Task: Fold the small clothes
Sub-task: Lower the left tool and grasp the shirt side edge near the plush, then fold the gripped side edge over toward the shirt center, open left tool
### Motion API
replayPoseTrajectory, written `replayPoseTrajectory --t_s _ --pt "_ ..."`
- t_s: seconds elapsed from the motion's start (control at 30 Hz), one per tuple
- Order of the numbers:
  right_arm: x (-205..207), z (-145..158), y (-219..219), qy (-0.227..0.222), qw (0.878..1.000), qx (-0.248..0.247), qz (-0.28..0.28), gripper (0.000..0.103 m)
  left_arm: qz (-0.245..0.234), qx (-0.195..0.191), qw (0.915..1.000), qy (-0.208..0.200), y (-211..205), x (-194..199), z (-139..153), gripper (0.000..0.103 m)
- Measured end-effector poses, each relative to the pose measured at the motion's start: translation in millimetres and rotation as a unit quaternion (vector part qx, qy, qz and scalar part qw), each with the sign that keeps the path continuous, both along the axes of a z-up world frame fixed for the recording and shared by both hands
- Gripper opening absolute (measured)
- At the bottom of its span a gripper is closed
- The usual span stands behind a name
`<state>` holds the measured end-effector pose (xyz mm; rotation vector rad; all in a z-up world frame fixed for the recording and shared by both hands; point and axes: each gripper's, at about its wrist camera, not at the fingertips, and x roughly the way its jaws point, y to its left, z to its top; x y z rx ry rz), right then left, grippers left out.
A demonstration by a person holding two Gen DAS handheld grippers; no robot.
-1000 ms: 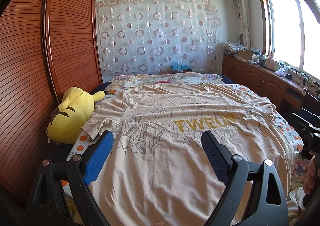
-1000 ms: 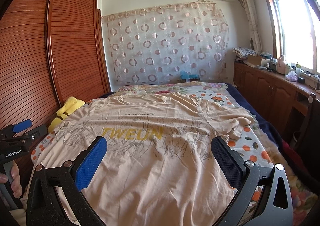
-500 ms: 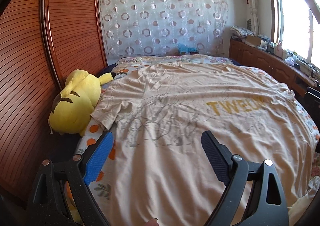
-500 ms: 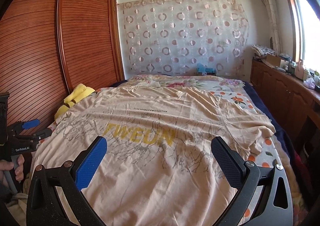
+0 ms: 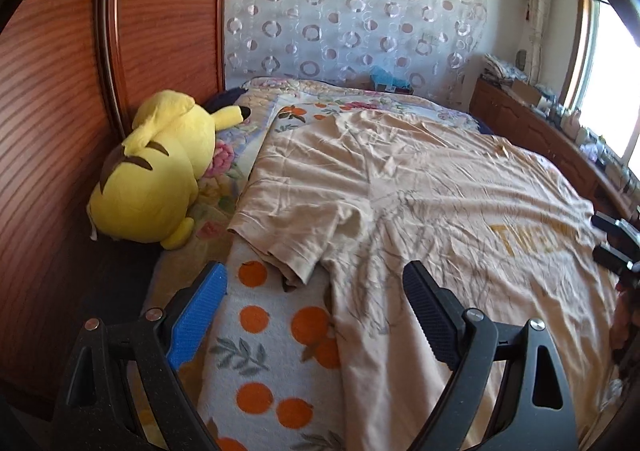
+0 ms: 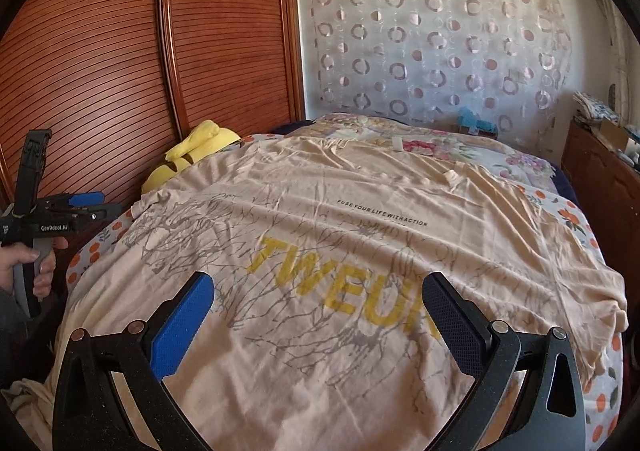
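We've got the peach T-shirt [image 6: 320,235] spread flat and wrinkly across the bed [image 5: 276,363], yellow print up. Since a second ago our left gripper [image 5: 316,311] swung toward its sleeve by the plushie [image 5: 156,179]; both it and the right gripper [image 6: 316,315] are gaping wide, holding nothing.

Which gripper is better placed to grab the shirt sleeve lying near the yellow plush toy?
Probably the left. The left gripper is open and looks straight at the sleeve just beyond its fingertips, beside the plush toy. The right gripper, also open, hangs over the shirt print, farther away.
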<state>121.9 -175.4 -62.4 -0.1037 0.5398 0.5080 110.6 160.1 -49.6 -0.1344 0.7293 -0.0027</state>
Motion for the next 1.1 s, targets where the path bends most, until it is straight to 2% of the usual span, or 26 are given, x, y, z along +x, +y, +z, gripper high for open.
replayPoseTrajectory --t_s 0.23,0.37,0.63,0.73,0.77,0.8,0.83,0.9,0.97,1.1 --pt "18 4 8 0.021 0.999 -0.010 0.026 0.103 0.010 -0.006 0.9995 0.031 29 29 -7 0.082" --pt "19 8 11 0.018 0.999 -0.010 0.036 0.103 0.005 -0.050 0.9960 0.074 44 56 -20 0.068" --pt "14 4 18 0.016 0.999 -0.007 0.033 0.103 0.007 -0.105 0.9846 0.140 62 88 -38 0.065" --pt "14 2 16 0.017 0.999 -0.004 0.030 0.103 0.000 -0.121 0.9831 0.137 62 89 -40 0.050" --pt "16 2 18 0.017 0.999 -0.003 0.028 0.103 -0.003 -0.117 0.9844 0.131 60 88 -37 0.041" --pt "17 2 19 0.018 0.999 -0.002 0.026 0.103 -0.001 -0.102 0.9866 0.127 57 88 -35 0.036" --pt "17 1 19 0.018 1.000 -0.002 0.025 0.103 -0.002 -0.077 0.9895 0.123 53 87 -31 0.033" --pt "18 -1 20 0.019 1.000 -0.004 0.024 0.103 0.001 -0.019 0.9933 0.114 43 84 -26 0.018" --pt "19 -3 22 0.020 0.999 -0.013 0.022 0.103 -0.003 0.007 0.9943 0.106 39 83 -21 0.013" --pt "18 -3 25 0.019 0.999 -0.022 0.020 0.103 0.003 0.016 0.9967 0.079 40 77 -5 0.011"
